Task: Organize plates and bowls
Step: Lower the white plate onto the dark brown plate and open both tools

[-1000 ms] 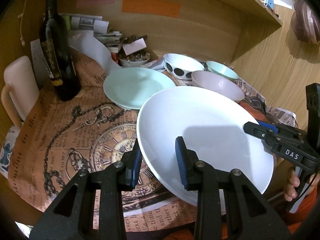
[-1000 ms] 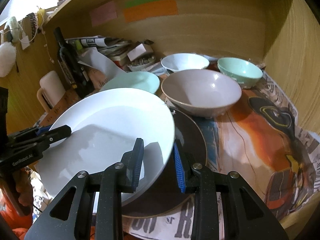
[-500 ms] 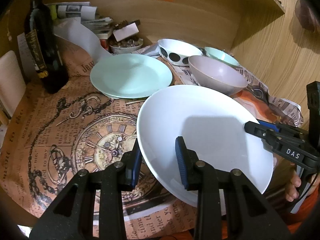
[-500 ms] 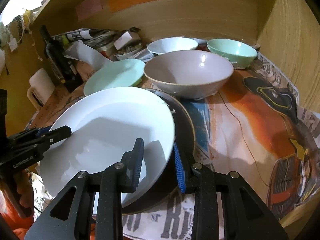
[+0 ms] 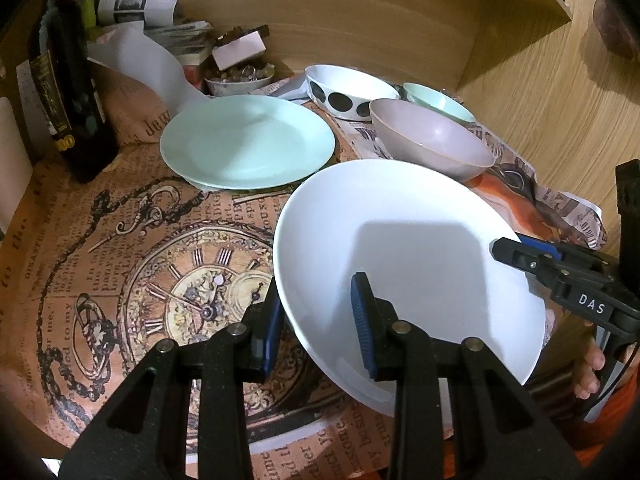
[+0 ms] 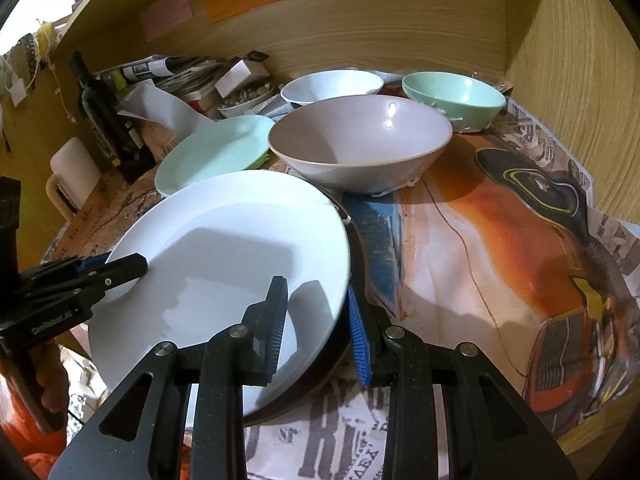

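Both tongs pinch the white plate (image 5: 408,248) by its rim: left tongs (image 5: 316,330) on its left edge, right tongs (image 6: 316,320) on its right edge, one pad above and one below in each case. Plate is tilted, low over the counter (image 5: 120,260) near the front edge. In the right view a dark plate (image 6: 358,280) lies right under it, only a sliver showing (whether the two touch, cannot tell).

Around it:
- mint plate (image 5: 248,140) behind-left, flat on the paper, apart from the white one
- grey bowl (image 6: 360,140) directly behind the white plate, close to its far rim, nearest obstacle
- spotted bowl (image 5: 348,90) and green bowl (image 6: 454,96) further back, by the rear wall
- dark bottle (image 5: 68,92) upright at far left, a white mug (image 6: 72,176) beside it
- paper stack (image 5: 160,16), small dish of bits (image 5: 240,76) and a white sheet (image 5: 152,68) cluttering the back-left corner

Printed newspaper covers the counter (clock print left, orange car print right). Wood walls close in at the back and right. Fingers (image 5: 588,376) on the right tongs' handle show at lower right in the left view.
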